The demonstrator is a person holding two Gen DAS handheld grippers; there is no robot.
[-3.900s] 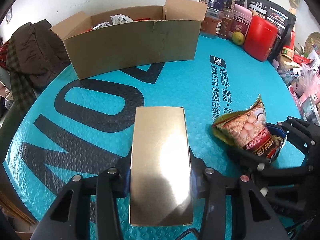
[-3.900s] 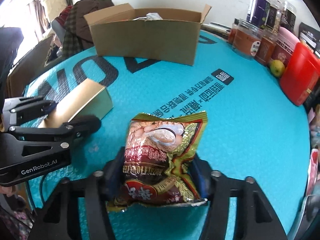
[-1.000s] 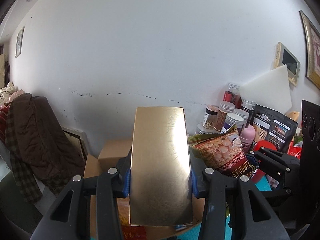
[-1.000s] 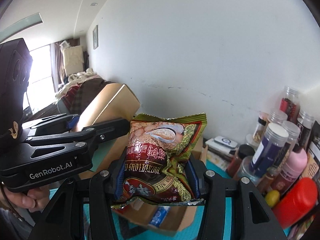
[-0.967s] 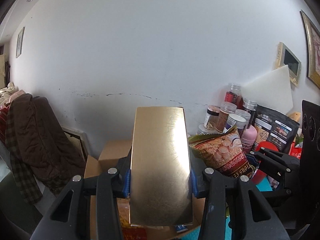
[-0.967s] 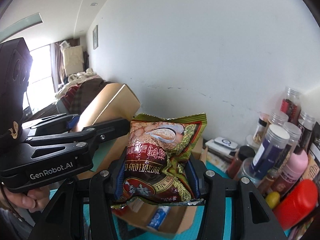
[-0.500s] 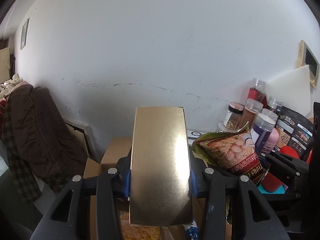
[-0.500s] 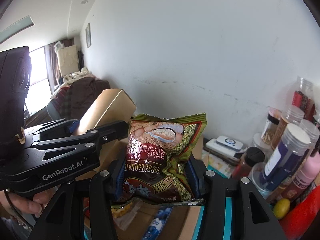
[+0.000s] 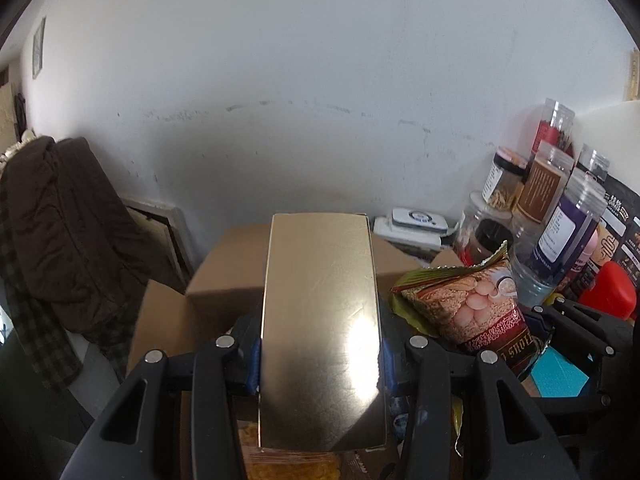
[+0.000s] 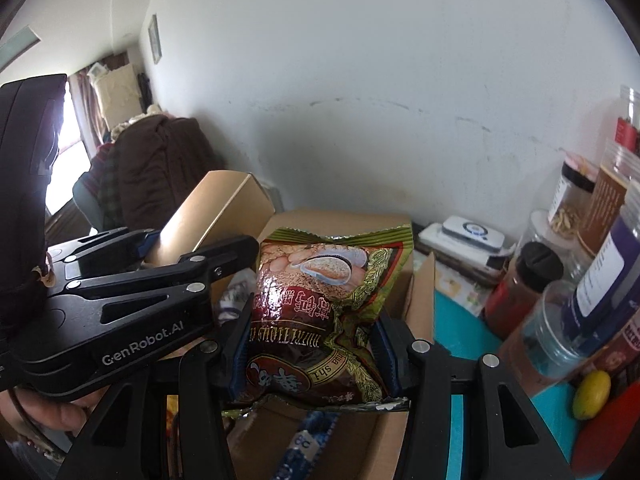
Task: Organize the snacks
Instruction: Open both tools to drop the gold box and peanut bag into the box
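A shiny gold box sits clamped between the blue pads of my left gripper, above the open cardboard box. In the right wrist view the gold box shows at the left, with the left gripper shut on it. My right gripper is shut on a red and green snack bag, held over the cardboard box. That bag appears at the right in the left wrist view. Other packets lie inside the box below, mostly hidden.
Jars and bottles stand along the wall at the right, with a red container and a lemon. A white device lies behind the box. A brown coat hangs at the left. Teal table surface shows beside the box.
Both grippers have sunk and tipped downward toward the cardboard box, still holding their items. The box and the jars now look closer and larger.
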